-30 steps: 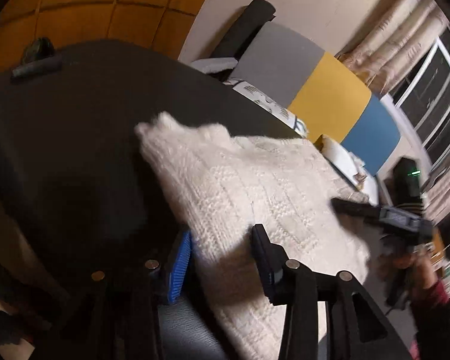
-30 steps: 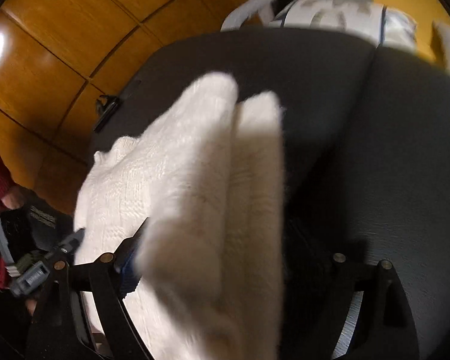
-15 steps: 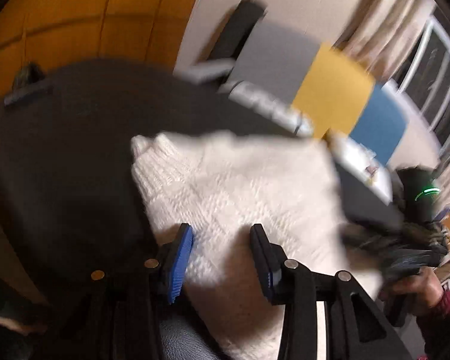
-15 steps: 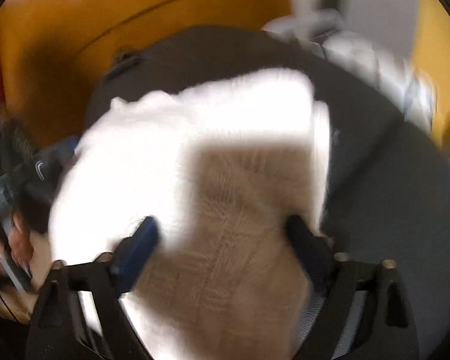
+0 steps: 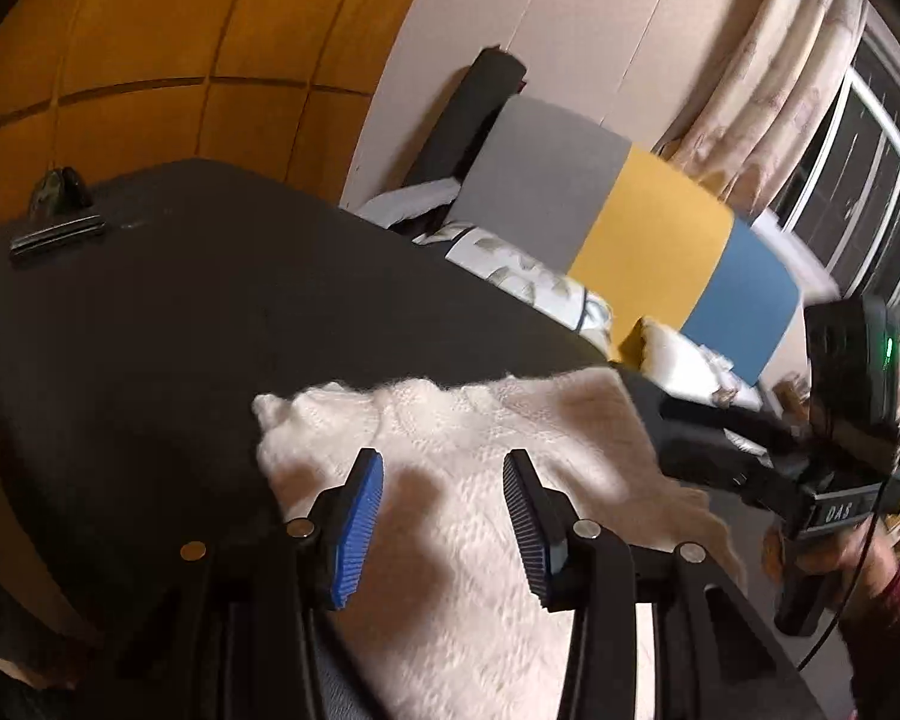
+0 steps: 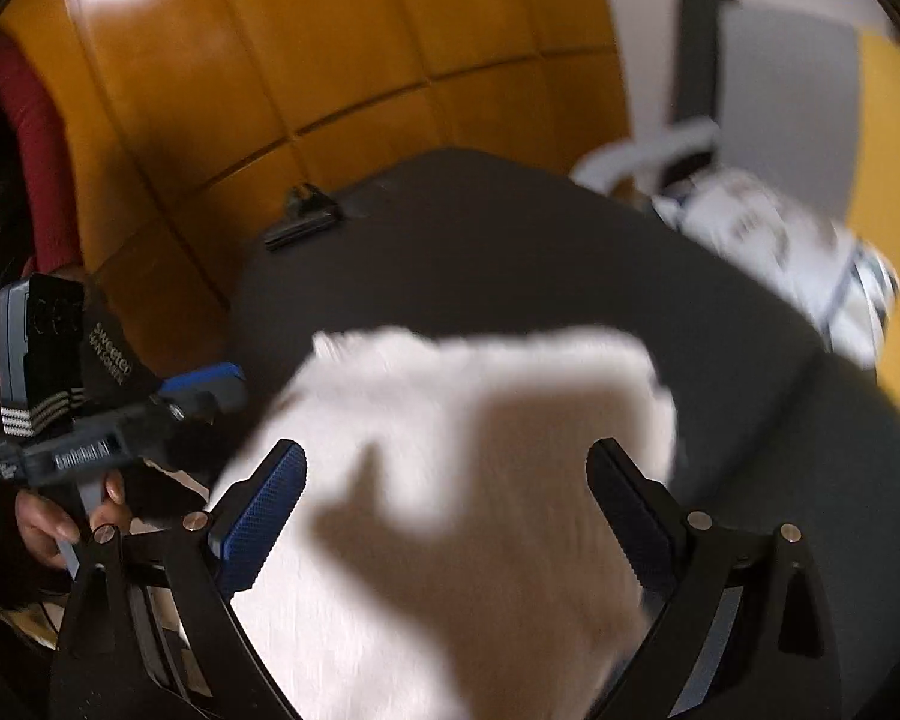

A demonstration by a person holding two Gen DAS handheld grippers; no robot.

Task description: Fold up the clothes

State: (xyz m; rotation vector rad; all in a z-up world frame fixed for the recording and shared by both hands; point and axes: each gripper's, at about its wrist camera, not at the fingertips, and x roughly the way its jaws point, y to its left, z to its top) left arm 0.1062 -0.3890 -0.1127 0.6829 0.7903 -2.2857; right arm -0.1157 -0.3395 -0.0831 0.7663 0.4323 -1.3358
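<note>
A white knit sweater (image 5: 468, 480) lies folded on the dark table (image 5: 180, 330). My left gripper (image 5: 444, 504) hovers just above its near part, jaws open, with nothing between the blue pads (image 5: 360, 522); the fingers cast shadows on the knit. The right wrist view is blurred and shows the same sweater (image 6: 450, 450) under my right gripper (image 6: 450, 498), which is wide open and empty. Each view shows the other gripper in a person's hand: the right one (image 5: 834, 480) at the sweater's right edge, the left one (image 6: 90, 438) at its left.
A black clip (image 5: 54, 228) sits on the table's far edge by the orange wood panels (image 5: 150, 60). Beyond the table are grey, yellow and blue cushions (image 5: 642, 222), a white patterned cloth (image 5: 522, 276), curtains and a window. Bare table surface surrounds the sweater's far side.
The raised fold that filled the right wrist view now lies flat on the sweater. Both grippers have drawn back and risen, and the left fingers no longer straddle the sweater's edge.
</note>
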